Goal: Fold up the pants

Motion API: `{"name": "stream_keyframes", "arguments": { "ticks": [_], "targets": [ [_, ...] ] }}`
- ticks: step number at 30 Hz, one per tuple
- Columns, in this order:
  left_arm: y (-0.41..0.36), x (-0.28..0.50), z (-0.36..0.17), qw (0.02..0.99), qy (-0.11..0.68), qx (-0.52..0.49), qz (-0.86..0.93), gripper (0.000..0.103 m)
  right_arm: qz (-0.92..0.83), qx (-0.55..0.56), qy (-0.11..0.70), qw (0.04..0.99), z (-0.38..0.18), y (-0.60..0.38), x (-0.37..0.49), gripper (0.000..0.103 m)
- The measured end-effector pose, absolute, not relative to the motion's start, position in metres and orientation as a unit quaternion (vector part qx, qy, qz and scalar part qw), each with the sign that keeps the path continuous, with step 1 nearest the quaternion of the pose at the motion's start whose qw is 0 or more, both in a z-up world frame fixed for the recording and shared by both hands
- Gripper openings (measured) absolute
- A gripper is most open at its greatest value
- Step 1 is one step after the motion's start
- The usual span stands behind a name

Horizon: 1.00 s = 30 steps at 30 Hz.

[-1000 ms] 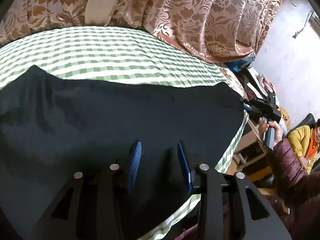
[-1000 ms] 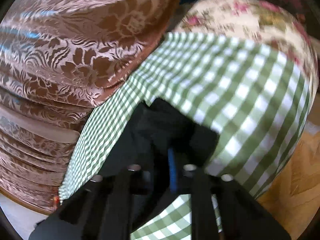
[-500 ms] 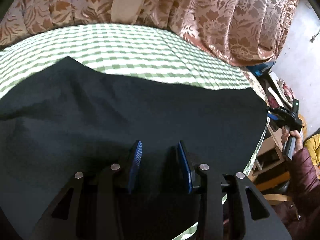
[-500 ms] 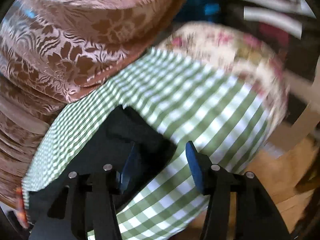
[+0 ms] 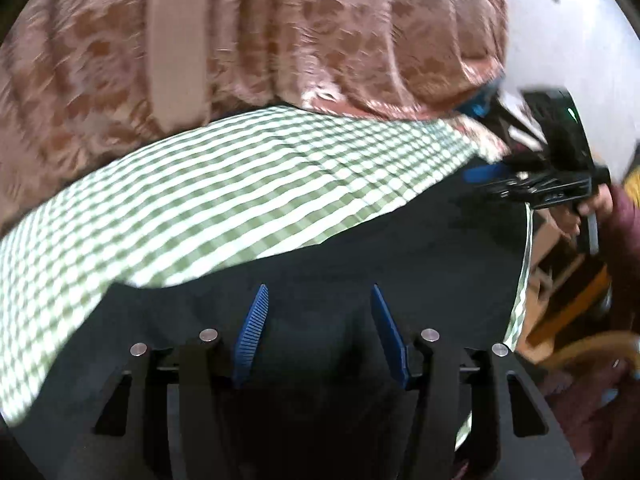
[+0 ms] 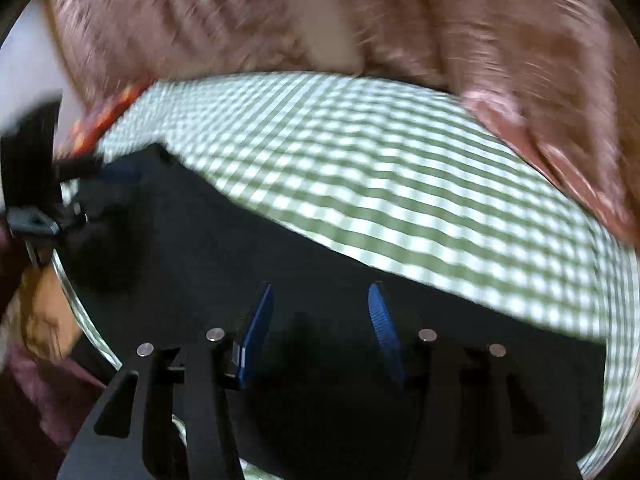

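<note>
One pair of black pants [image 5: 328, 248] lies flat along the near edge of one green-and-white checked cloth [image 5: 224, 184] that covers the bed, reaching toward the cloth's right edge in the left wrist view. Two grippers are present. Left gripper [image 5: 318, 296]: positioned over the pants, jaws opening, two blue pads clear of the fabric, nothing clamped between them. Right gripper [image 6: 320, 294]: positioned over the same dark fabric near the near edge, jaws standing moderately apart, nothing gripped; in the left wrist view it appears at the pants' far right corner, carried by one hand [image 5: 592, 204] in a maroon sleeve. One brown floral curtain [image 5: 320, 32] hangs behind the cloth's far edge. Both views are motion-blurred.
</note>
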<state>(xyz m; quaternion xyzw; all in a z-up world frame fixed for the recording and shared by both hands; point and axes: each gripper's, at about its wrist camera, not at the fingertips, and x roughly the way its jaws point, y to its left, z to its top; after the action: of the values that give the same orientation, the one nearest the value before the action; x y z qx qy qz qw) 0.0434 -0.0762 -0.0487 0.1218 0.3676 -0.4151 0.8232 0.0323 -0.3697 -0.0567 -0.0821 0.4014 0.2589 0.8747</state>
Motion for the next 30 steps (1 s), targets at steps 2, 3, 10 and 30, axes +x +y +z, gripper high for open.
{"name": "stream_keyframes", "arguments": {
  "ticks": [2, 3, 10, 30],
  "targets": [
    [-0.087, 0.05, -0.05, 0.811, 0.367, 0.146, -0.431, 0.052, 0.272, -0.107, 0.414, 0.862, -0.064, -0.357, 0.043, 0.049],
    [-0.094, 0.052, -0.051, 0.806, 0.367, 0.159, -0.437, 0.052, 0.272, -0.117, 0.421, 0.857, -0.067, -0.353, 0.05, 0.049],
    [-0.124, 0.078, -0.07, 0.761, 0.391, 0.205, -0.475, 0.052, 0.304, -0.155, 0.468, 0.815, -0.089, -0.345, 0.075, 0.029],
    [-0.126, 0.107, -0.095, 0.797, 0.403, 0.138, -0.429, 0.017, 0.237, -0.127, 0.429, 0.862, -0.097, -0.355, 0.078, 0.018]
  ]
}}
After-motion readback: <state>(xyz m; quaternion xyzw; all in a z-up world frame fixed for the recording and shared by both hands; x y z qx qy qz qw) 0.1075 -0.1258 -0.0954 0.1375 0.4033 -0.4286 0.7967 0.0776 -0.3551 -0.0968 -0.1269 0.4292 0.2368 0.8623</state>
